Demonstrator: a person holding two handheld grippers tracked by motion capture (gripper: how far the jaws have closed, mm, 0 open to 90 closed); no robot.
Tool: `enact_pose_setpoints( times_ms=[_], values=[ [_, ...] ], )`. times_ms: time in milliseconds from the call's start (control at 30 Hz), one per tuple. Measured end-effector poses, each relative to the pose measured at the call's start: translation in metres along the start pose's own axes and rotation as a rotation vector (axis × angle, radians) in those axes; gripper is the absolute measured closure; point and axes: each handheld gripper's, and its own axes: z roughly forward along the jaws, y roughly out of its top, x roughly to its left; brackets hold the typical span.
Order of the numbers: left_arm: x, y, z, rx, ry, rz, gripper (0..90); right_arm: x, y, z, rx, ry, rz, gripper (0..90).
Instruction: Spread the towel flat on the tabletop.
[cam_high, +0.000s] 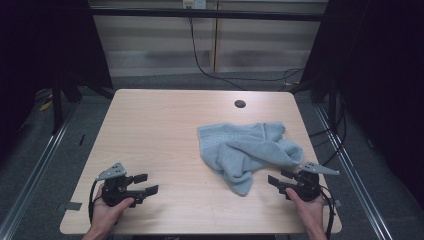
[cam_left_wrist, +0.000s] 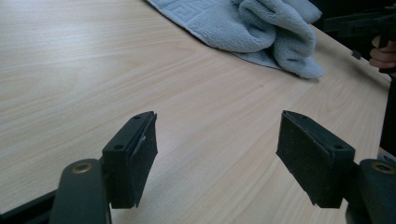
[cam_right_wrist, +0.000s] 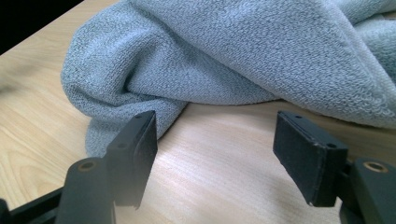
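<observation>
Grey terry towel (cam_high: 247, 147) (key-pattern band along one hem) lies crumpled in soft folds on the pale wood table (cam_high: 160, 130), right of its middle, with the right gripper (cam_high: 276, 180) spread empty just beside its near fold and the left gripper (cam_high: 148, 184) spread empty, well apart over bare wood.

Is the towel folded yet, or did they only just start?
Only just starting. Done: nothing yet; the grey towel lies crumpled on the table. In hand: the right gripper sits open just beside the towel's near edge, not touching it, and the left gripper waits open over bare wood, farther off. Left: grabbing it, spreading it and any folding.
</observation>
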Motion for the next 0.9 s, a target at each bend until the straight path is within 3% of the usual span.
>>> enact_pose_setpoints(
  times_ms=[267, 433, 467, 567, 667, 733, 800, 833, 900],
  values=[
    [-0.001, 0.003, 0.001, -0.005, -0.024, 0.015, 30.7, 0.002, 0.006, 0.0, 0.003, 0.005, -0.007, 31.2],
    [-0.003, 0.004, 0.0, -0.033, -0.051, 0.01, 45.0, 0.003, 0.016, 0.003, 0.034, 0.01, -0.033, 28.5],
    [-0.003, 0.004, 0.0, -0.047, -0.082, 0.013, 44.4, 0.003, 0.019, 0.004, 0.035, 0.018, -0.037, 28.5],
    [-0.006, 0.005, 0.0, -0.058, -0.068, 0.025, 47.3, 0.004, 0.032, 0.006, 0.03, 0.017, -0.057, 27.6],
    [-0.008, 0.006, 0.001, -0.061, -0.046, 0.047, 47.7, 0.006, 0.043, 0.008, 0.02, 0.022, -0.071, 27.4],
    [-0.007, 0.01, 0.004, -0.026, -0.07, 0.055, 46.5, 0.006, 0.063, 0.015, 0.019, 0.053, -0.079, 25.3],
    [-0.006, 0.011, 0.008, 0.008, -0.107, 0.021, 37.4, 0.005, 0.072, 0.024, 0.038, 0.069, -0.086, 23.1],
    [-0.007, 0.011, 0.009, 0.015, -0.082, 0.041, 34.6, 0.004, 0.076, 0.03, 0.058, 0.083, -0.091, 22.4],
    [-0.01, 0.011, 0.009, 0.019, -0.057, 0.085, 35.7, 0.004, 0.083, 0.04, 0.057, 0.055, -0.118, 23.2]
  ],
)
